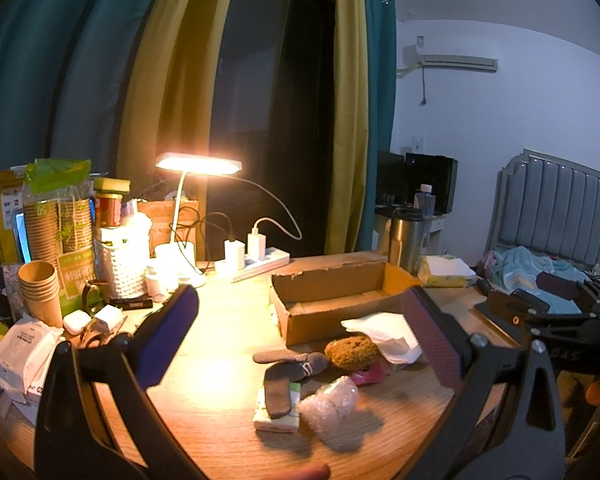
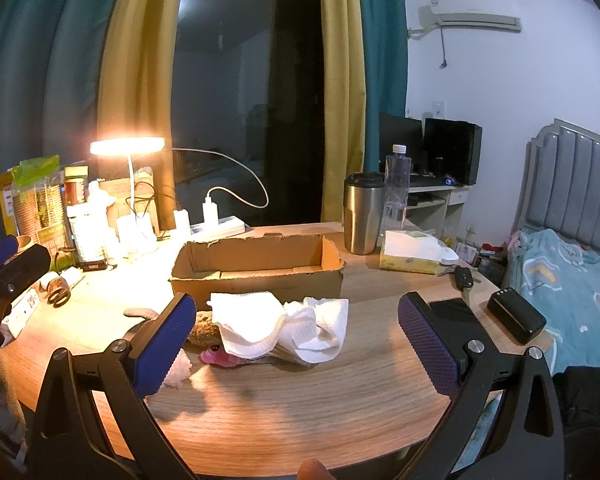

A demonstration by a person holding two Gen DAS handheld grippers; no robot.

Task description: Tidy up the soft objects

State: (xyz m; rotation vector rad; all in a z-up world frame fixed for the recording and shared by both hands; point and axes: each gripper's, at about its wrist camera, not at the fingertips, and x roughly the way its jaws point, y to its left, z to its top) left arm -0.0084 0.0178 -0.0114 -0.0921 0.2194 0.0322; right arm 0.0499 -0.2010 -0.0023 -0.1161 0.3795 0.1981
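An open, empty cardboard box [image 1: 332,300] [image 2: 256,272] stands mid-table. In front of it lies a pile of soft things: a white cloth [image 2: 276,326] [image 1: 384,336], a brown sponge [image 1: 352,352] [image 2: 202,330], a pink item [image 2: 214,356], dark insoles [image 1: 278,388], a bubble-wrap piece [image 1: 330,404] and a small white-green pack [image 1: 276,420]. My left gripper [image 1: 300,336] is open and empty, above the pile. My right gripper [image 2: 298,334] is open and empty, its fingers either side of the white cloth.
A lit desk lamp [image 1: 198,166], power strip [image 1: 260,262], paper cups [image 1: 40,292] and clutter fill the table's left. A steel tumbler [image 2: 362,214], bottle [image 2: 396,192], tissue box [image 2: 412,256], car key [image 2: 464,278], phone [image 2: 454,308] and black case [image 2: 516,314] sit right. A bed stands beyond.
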